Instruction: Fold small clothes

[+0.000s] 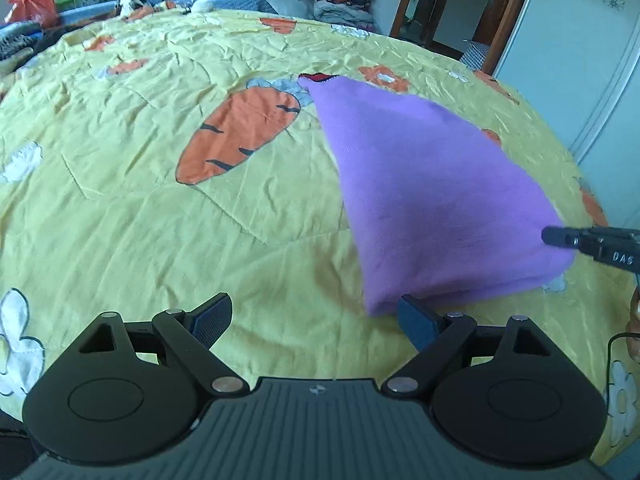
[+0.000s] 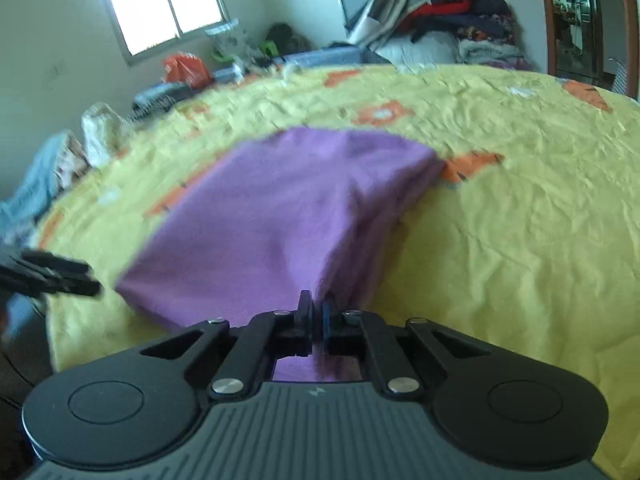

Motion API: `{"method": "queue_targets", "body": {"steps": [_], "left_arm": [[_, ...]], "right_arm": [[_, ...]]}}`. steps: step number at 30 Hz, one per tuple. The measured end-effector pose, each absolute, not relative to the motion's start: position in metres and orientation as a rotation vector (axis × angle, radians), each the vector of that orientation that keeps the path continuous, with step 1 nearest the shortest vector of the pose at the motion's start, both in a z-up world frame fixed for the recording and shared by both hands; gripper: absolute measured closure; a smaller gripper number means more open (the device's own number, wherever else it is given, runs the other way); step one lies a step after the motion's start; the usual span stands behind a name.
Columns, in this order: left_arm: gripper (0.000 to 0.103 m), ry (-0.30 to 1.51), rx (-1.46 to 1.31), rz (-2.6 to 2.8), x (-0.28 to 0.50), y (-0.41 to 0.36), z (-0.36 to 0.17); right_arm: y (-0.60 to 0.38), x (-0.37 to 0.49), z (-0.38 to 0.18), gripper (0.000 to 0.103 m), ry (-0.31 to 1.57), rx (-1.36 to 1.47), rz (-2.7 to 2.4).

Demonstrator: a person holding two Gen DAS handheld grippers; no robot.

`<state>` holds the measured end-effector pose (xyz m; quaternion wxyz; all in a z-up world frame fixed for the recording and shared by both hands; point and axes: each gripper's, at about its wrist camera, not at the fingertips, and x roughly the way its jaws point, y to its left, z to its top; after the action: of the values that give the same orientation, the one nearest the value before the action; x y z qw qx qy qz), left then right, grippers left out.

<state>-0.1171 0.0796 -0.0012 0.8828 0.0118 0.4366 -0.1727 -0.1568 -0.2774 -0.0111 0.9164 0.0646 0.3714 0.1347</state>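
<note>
Right wrist: right gripper [image 2: 314, 312] pinches the purple garment [image 2: 280, 208] (blurred) — left gripper [image 1: 316, 320] gapes wide, empty.

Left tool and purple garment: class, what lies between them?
Only bare yellow quilt separates the open left tool from the purple garment, in the left wrist view.

A home bedroom. A bed fills both views, covered by a crumpled yellow quilt [image 1: 120, 208] printed with an orange carrot [image 1: 240, 136] and white flowers. Behind it, a heap of clothes [image 2: 440, 12] is piled against the wall, beside a sliding window [image 2: 160, 4], an orange plastic bag [image 2: 186, 68] and a wooden-framed doorway [image 1: 432, 0].
</note>
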Motion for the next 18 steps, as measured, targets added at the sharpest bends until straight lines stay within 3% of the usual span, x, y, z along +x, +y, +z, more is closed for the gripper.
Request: {"method": "queue_targets", "body": {"steps": [4,6,8,18], "left_arm": [[0.014,0.884,0.054,-0.341,-0.115,0.077,0.005],[0.013,0.863,0.035,-0.363,-0.111,0.074,0.014],[0.009,0.825,0.035,-0.389,-0.108,0.065,0.022],[0.008,0.804,0.043,-0.528,-0.100,-0.003,0.011]], "right_arm": [[-0.285,-0.157,-0.019,0.098,0.772,0.154,0.270],[-0.287,-0.150,-0.010,0.091,0.766,0.172,0.288],[-0.294,-0.137,0.001,0.076,0.718,0.196,0.256],[-0.349,0.011,-0.027,0.079,0.739,0.512,0.210]]}}
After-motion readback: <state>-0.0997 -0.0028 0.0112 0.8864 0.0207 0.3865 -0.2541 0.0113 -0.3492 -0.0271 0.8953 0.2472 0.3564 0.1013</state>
